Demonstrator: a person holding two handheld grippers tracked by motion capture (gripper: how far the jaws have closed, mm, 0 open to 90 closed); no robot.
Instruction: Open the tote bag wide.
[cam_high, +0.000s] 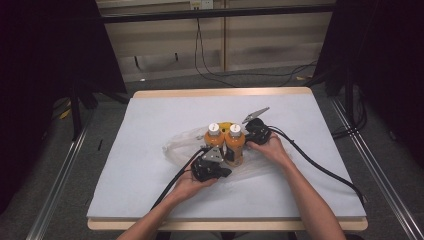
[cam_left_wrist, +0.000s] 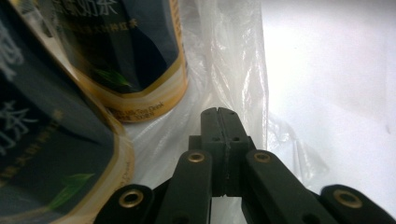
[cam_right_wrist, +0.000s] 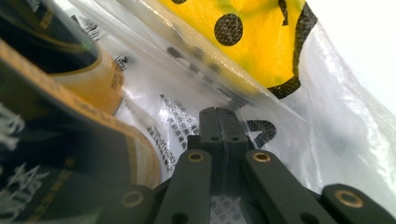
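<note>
Two bottles stand upright side by side, touching, near the middle of the table: left bottle (cam_high: 213, 138) and right bottle (cam_high: 235, 144). Both are round-bodied, hold an orange liquid, and carry white screw caps. Seen close in the left gripper view, each has a glossy dark label with a gold band along its lower edge, pale lettering and a small green leaf motif.

They rest on a clear plastic bag (cam_high: 176, 145), thin, crinkled and shiny film spread flat around and under them. The right gripper view shows black print on the film and a bright yellow patch with black dots (cam_right_wrist: 252, 35) lying against it.

Left gripper (cam_high: 216, 156): matte black, jaws pressed fully together, tips against the bag film just beside the left bottle's base; whether film is pinched between them cannot be told. Right gripper (cam_high: 248, 136): jaws likewise fully together, at the right bottle's side, tips over printed film, grip on film not discernible.

Beneath everything lies a pale grey-blue mat (cam_high: 150, 120), smooth and matte, covering a light wooden tabletop (cam_high: 220, 92).
</note>
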